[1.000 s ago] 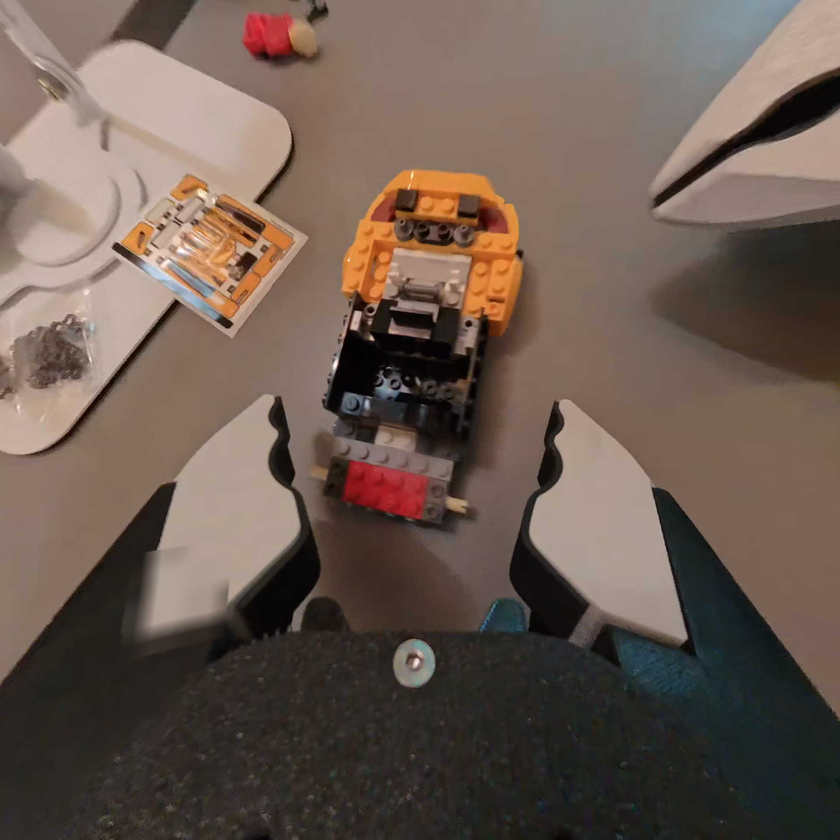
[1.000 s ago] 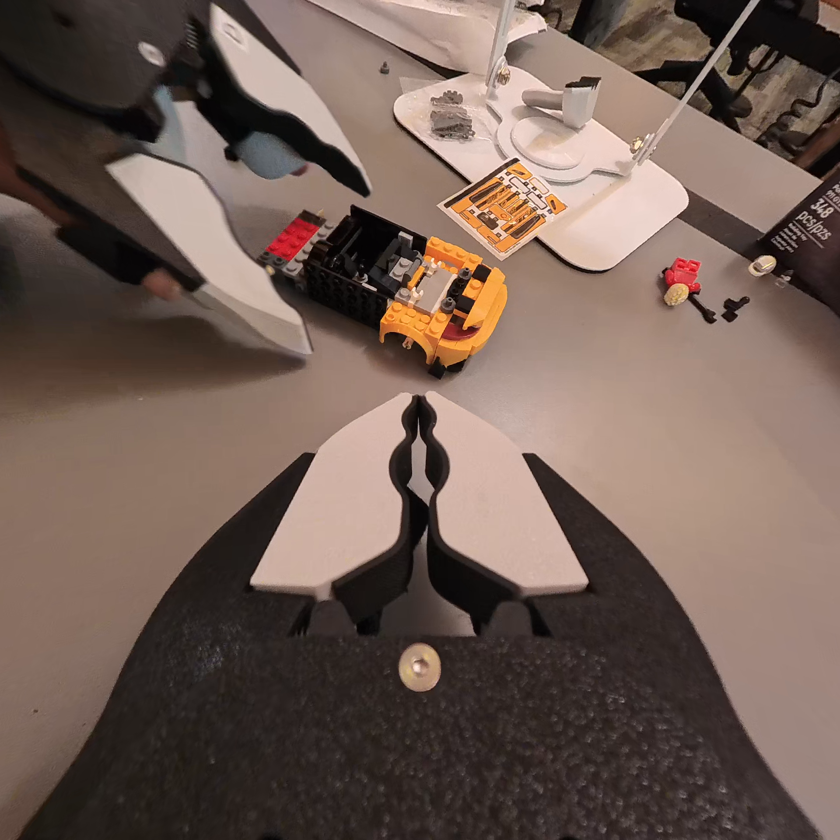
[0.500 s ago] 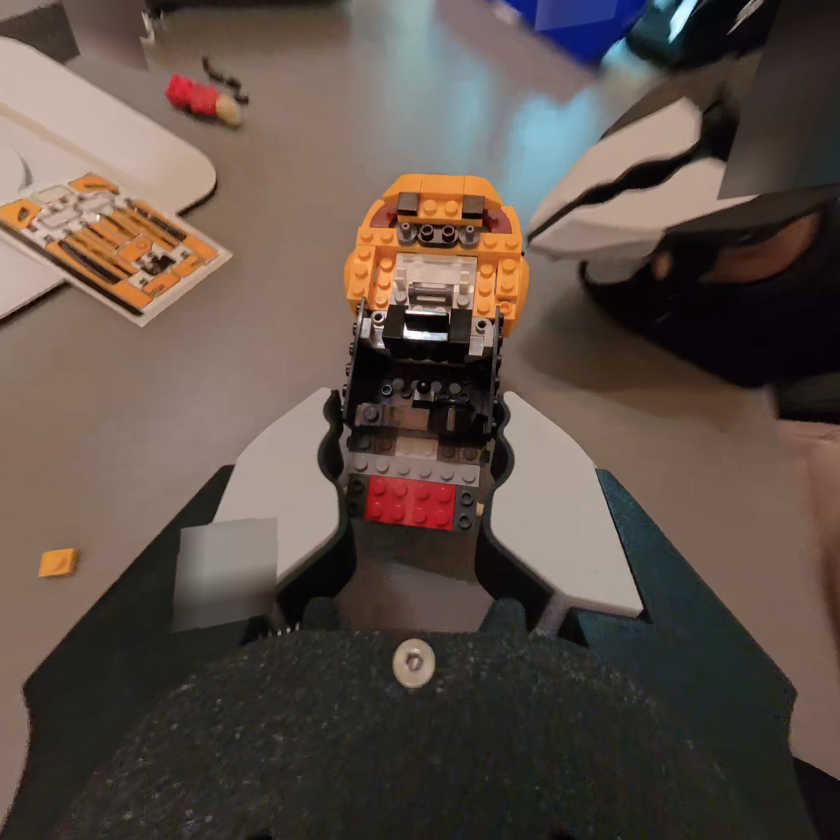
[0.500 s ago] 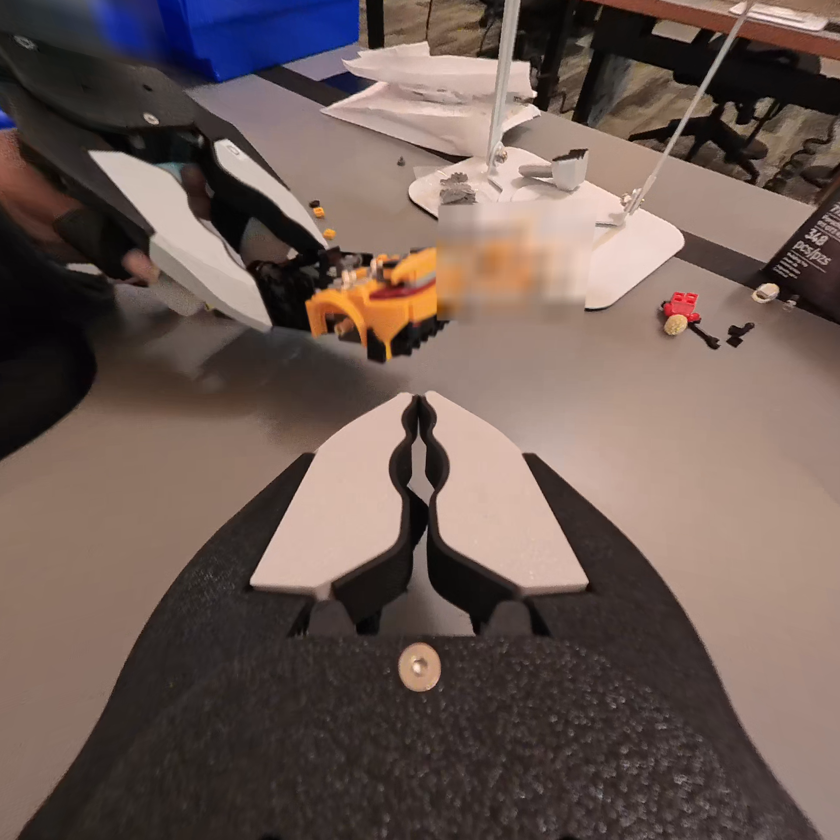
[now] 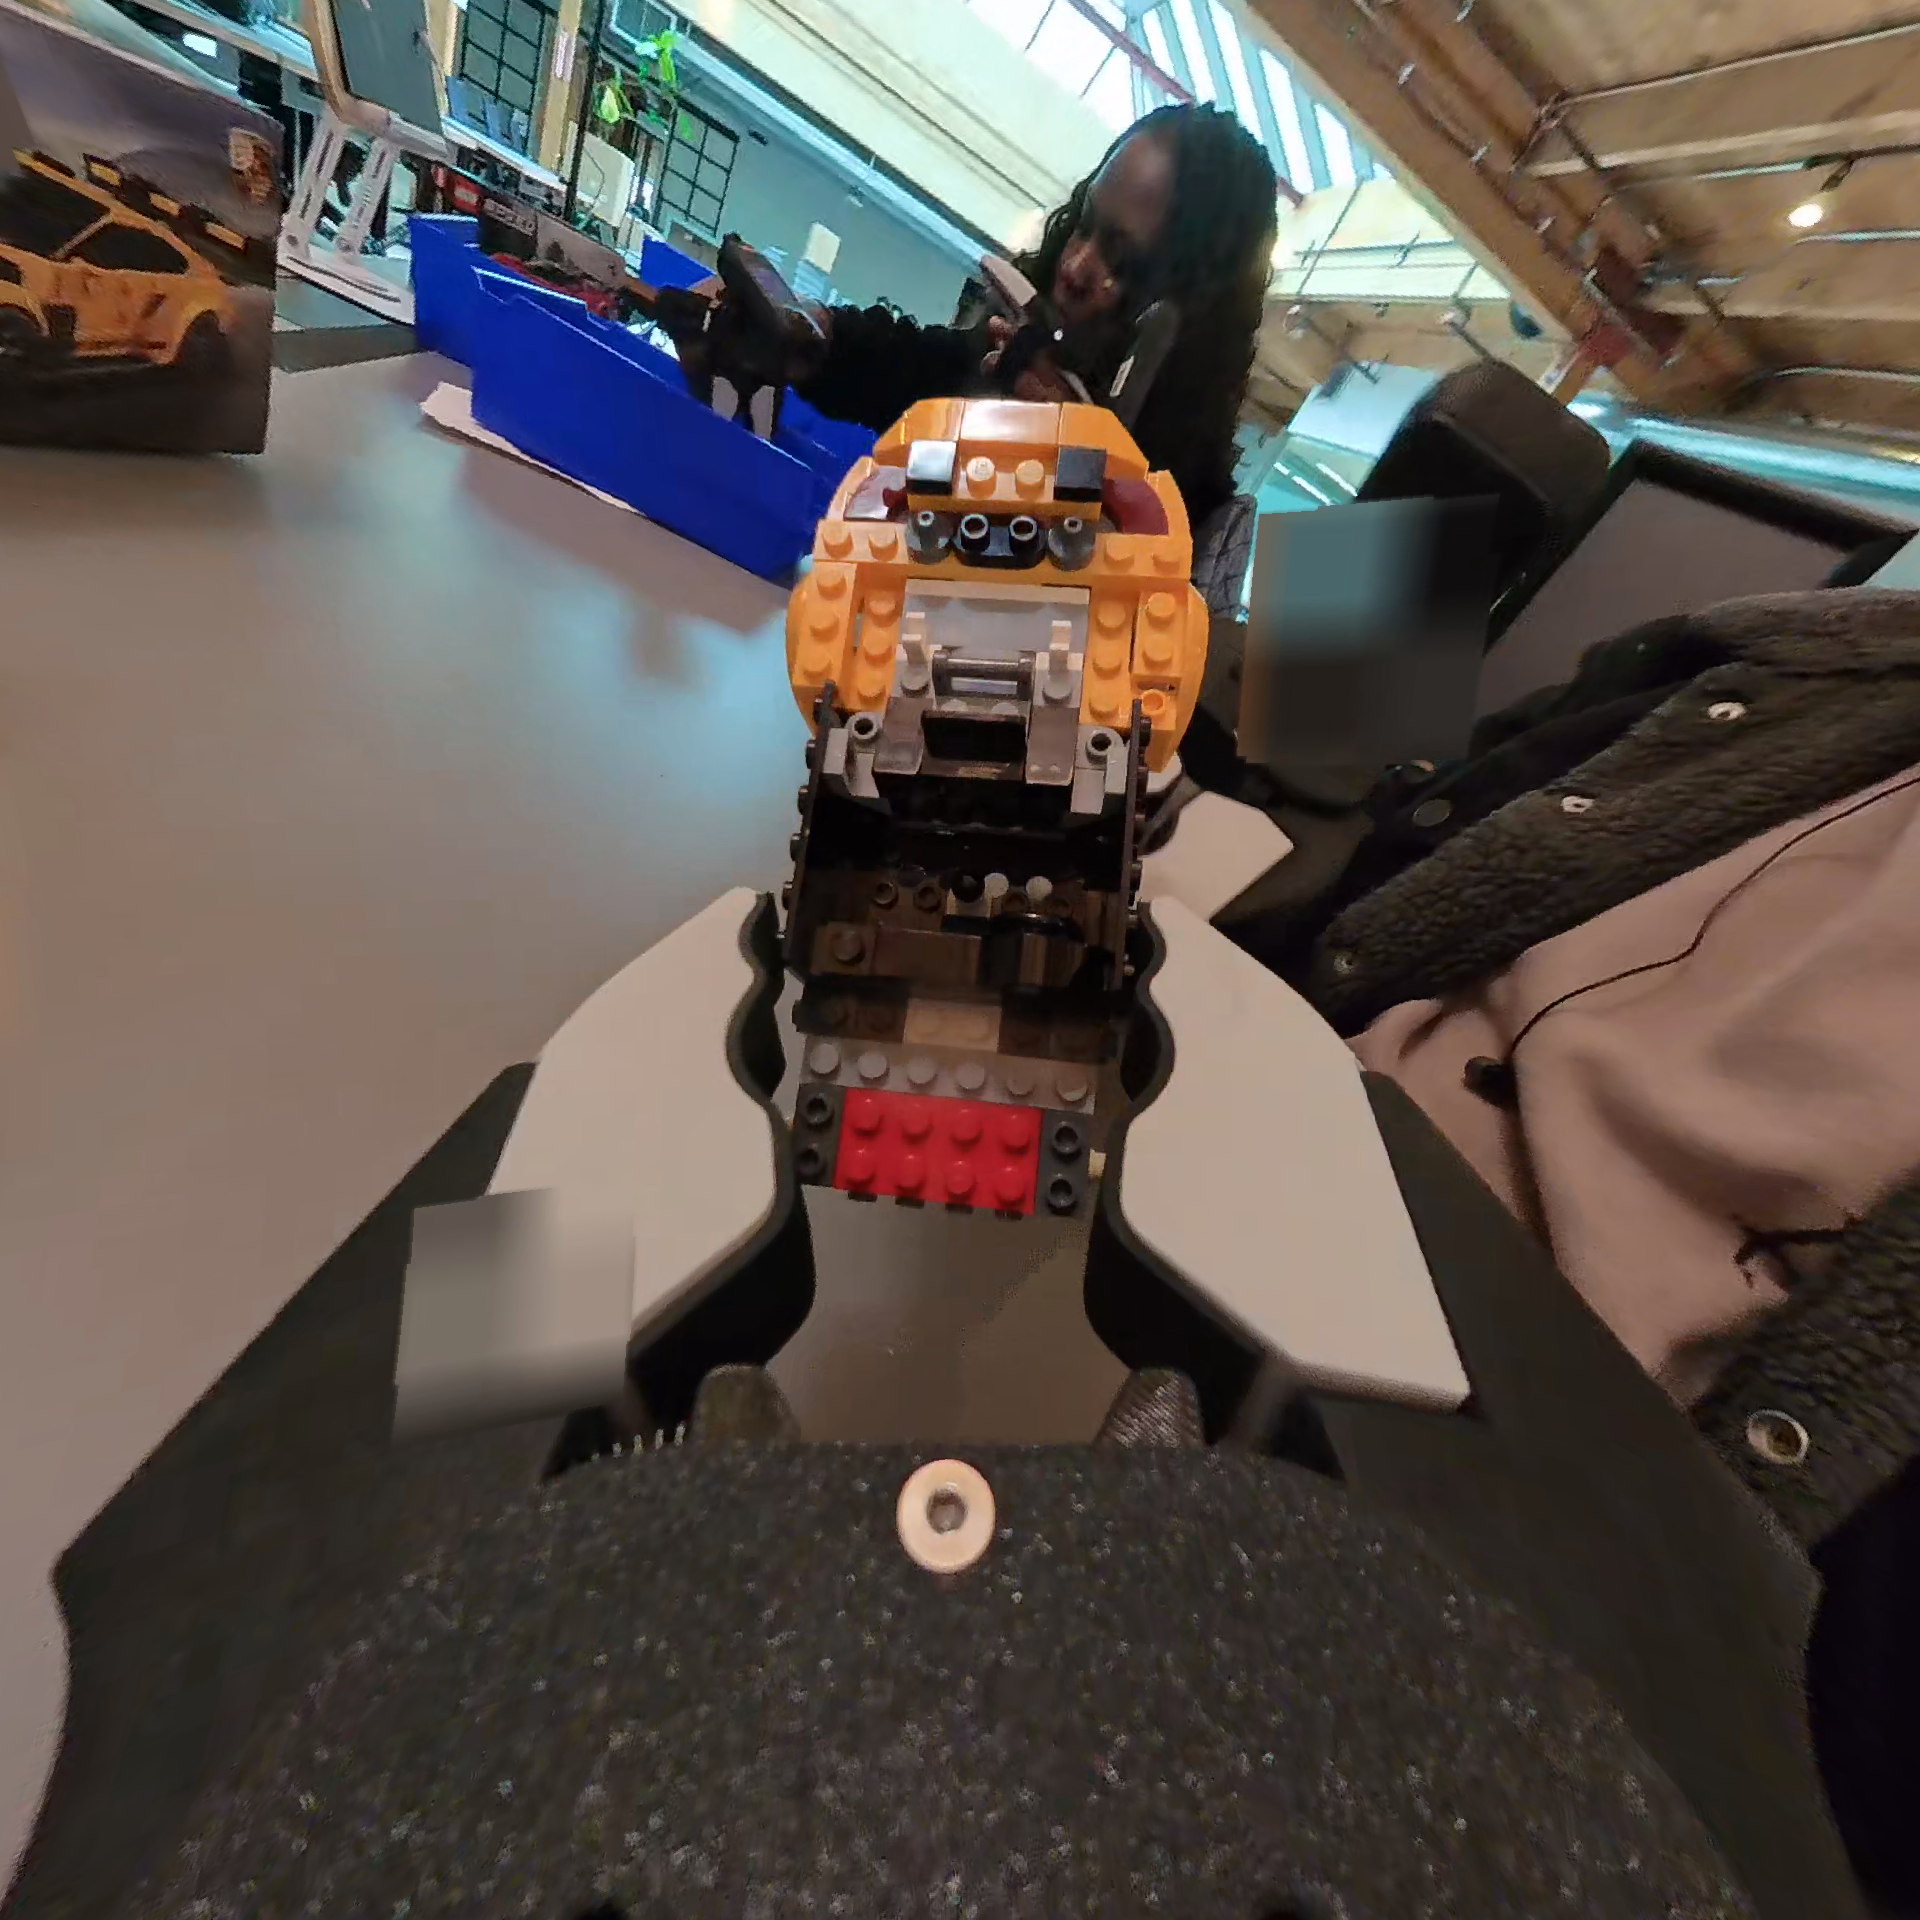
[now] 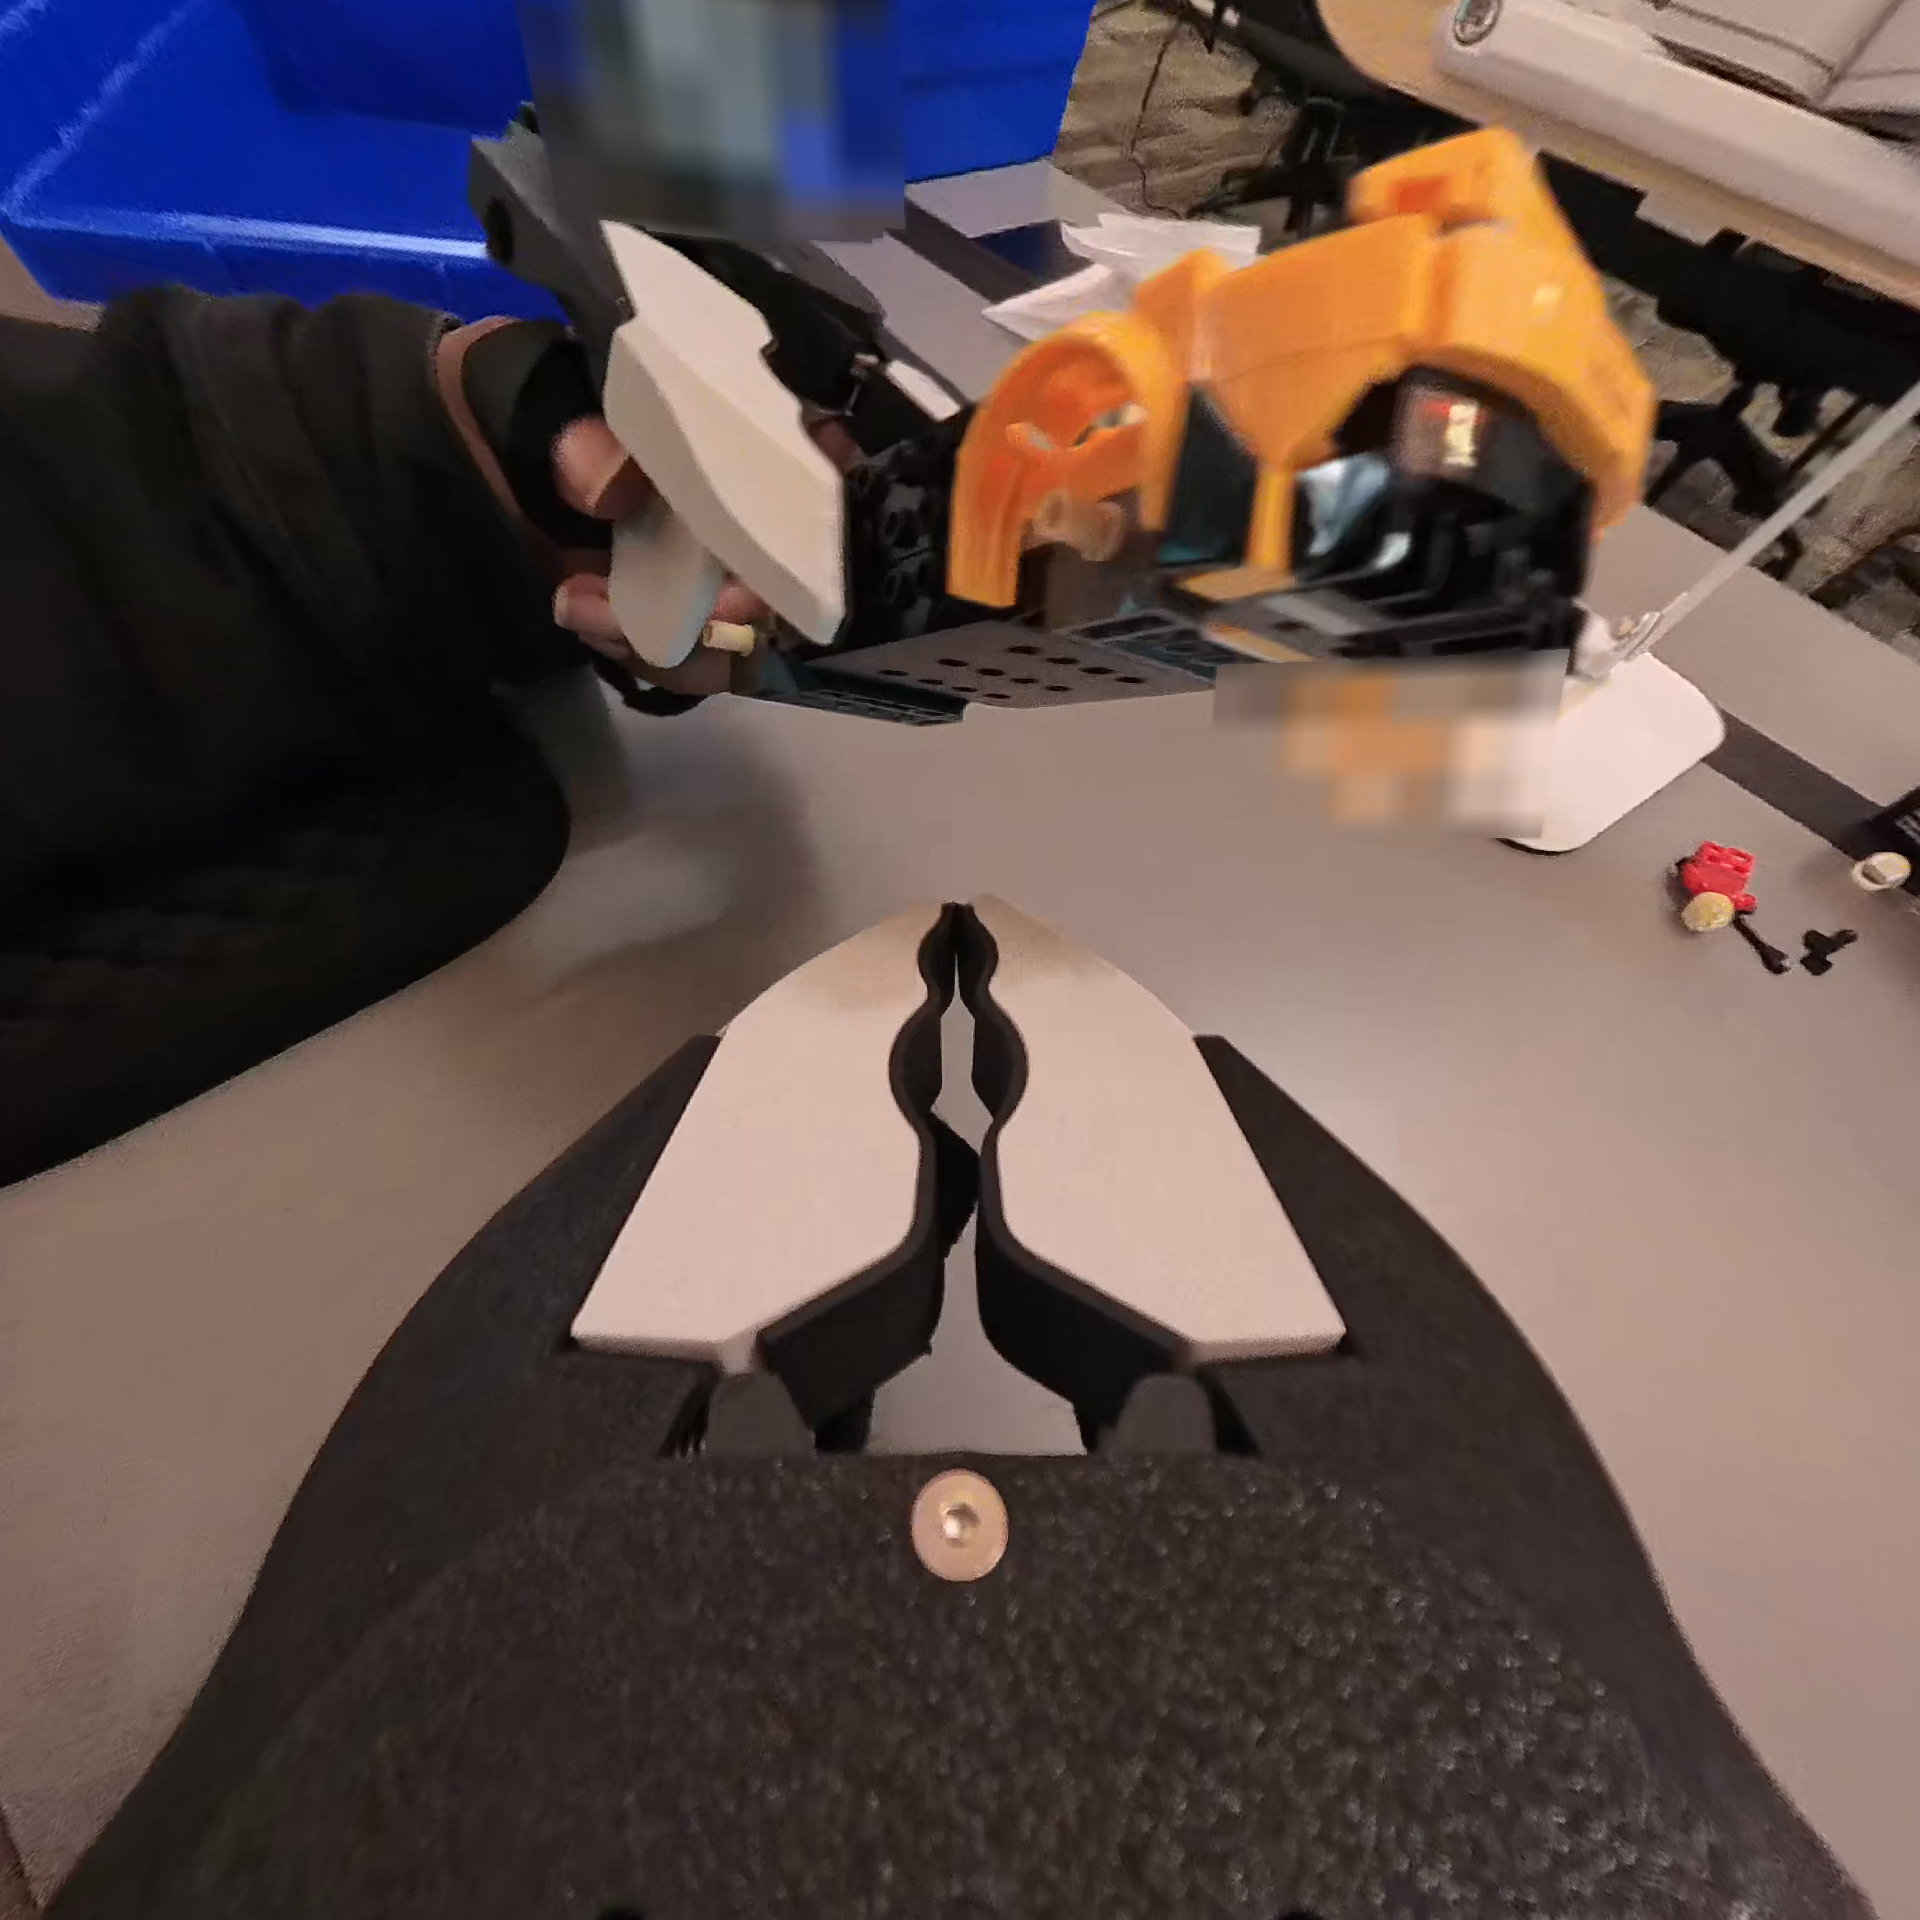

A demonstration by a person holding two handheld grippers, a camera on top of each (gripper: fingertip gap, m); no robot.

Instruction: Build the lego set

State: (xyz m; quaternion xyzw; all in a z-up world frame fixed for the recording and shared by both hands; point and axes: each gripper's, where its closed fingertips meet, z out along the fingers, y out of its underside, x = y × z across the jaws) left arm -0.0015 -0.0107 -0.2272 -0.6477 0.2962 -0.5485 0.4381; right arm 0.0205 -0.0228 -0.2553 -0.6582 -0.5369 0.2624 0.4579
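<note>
The car (image 5: pixel 977 831) has risen off the table (image 6: pixel 1351 1091) since a moment ago, clamped at its rear by the left gripper (image 5: pixel 951 1049) mid-frame, while the right gripper (image 6: pixel 961 920) stays closed and empty.

Black grainy tongs (image 6: pixel 958 914) with pale grey wavy-edged fingers (image 6: pixel 790 1174), one silver screw (image 6: pixel 958 1525).

Grey table (image 6: pixel 1299 1039) filling the middle of the right wrist view. At right edge: small red brick piece (image 6: pixel 1714 871), tiny black parts (image 6: pixel 1803 948) just beside, white stand base (image 6: pixel 1621 748) above them. In the left wrist view, blue bins (image 5: pixel 623 416) at upper centre on white paper (image 5: pixel 457 410), printed box (image 5: pixel 135 270) with a yellow car picture at upper left.
</note>
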